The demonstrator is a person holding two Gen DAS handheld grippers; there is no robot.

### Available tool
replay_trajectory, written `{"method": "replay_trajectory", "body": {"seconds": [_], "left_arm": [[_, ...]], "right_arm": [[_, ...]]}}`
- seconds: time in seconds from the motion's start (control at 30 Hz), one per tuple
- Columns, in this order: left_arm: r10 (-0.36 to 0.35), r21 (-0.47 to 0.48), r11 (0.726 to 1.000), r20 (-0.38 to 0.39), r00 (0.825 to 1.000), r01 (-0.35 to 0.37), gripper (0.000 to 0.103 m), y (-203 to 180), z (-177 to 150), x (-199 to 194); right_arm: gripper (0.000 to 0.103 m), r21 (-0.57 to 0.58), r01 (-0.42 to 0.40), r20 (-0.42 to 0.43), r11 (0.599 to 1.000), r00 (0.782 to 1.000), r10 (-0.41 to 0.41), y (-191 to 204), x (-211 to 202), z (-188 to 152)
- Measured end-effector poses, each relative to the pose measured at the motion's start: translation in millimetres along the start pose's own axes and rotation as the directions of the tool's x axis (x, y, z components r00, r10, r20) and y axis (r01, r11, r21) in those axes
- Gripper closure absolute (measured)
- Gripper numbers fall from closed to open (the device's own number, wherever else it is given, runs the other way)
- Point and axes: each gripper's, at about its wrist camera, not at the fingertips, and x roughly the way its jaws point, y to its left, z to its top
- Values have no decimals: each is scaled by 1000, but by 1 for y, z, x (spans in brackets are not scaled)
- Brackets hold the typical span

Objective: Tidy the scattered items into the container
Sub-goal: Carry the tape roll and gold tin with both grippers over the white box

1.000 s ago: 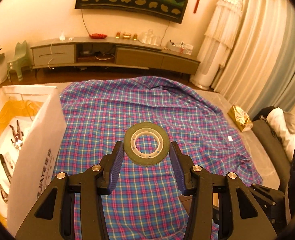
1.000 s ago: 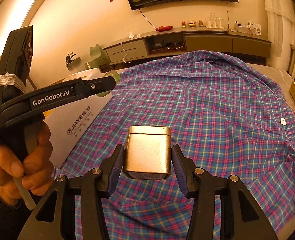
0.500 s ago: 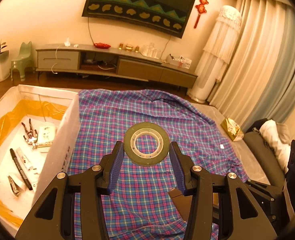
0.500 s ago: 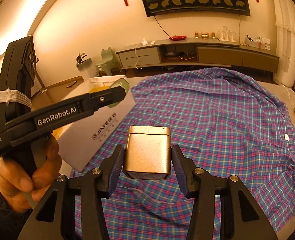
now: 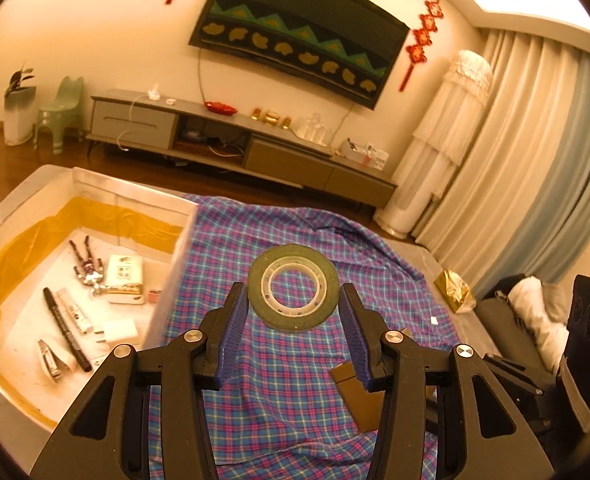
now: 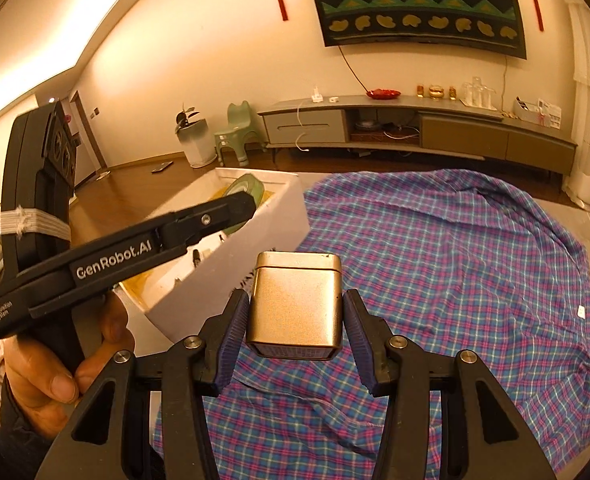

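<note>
My left gripper [image 5: 293, 312] is shut on a dark green tape roll [image 5: 293, 286] and holds it in the air, right of the white box [image 5: 175, 264]. The box has a yellow lining and holds a pen, a charger, a packet and other small items. My right gripper [image 6: 295, 320] is shut on a gold metal tin [image 6: 295, 304], held above the plaid cloth [image 6: 455, 264]. In the right wrist view the left gripper [image 6: 235, 210] with the tape roll [image 6: 247, 188] is over the box [image 6: 255, 248].
The plaid cloth [image 5: 295, 380] covers a grey surface. A gold foil packet [image 5: 453, 292] lies at its right edge. A brown flat piece [image 5: 355, 392] lies on the cloth below the left gripper. A TV cabinet [image 5: 235, 144] stands at the back wall.
Both grippers have risen and shifted left toward the box. The inside of the box now shows far more in the left wrist view. Both grips are unchanged.
</note>
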Motion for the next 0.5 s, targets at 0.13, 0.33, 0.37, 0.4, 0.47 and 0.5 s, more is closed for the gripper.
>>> {"method": "replay_trajectory", "body": {"seconds": [0.13,0.33,0.37,0.4,0.47,0.5], "left_arm": [[14,-35,999,18,1000,-14,55,16,1,-10],[41,-69,997,48,998,-37,55,35,3,-23],[44,-72,997,51,998,-40,55,37,4,-24],[46,-76,996,52,998,-42,55,39,4,-25],[49,-86,995,56,997,-44,55,44,4,-27],[51,-91,995,58,997,-45,55,46,5,-28]], "right_arm": [[53,-22,-11,6,1000,1000,11,12,1,7],[53,-51,-29,8,998,1000,30,28,6,16],[53,-57,-32,8,998,999,33,31,7,18],[53,-61,-35,8,998,999,36,33,8,19],[53,-70,-41,7,997,999,41,37,10,22],[53,-76,-43,8,996,999,43,40,11,24]]}}
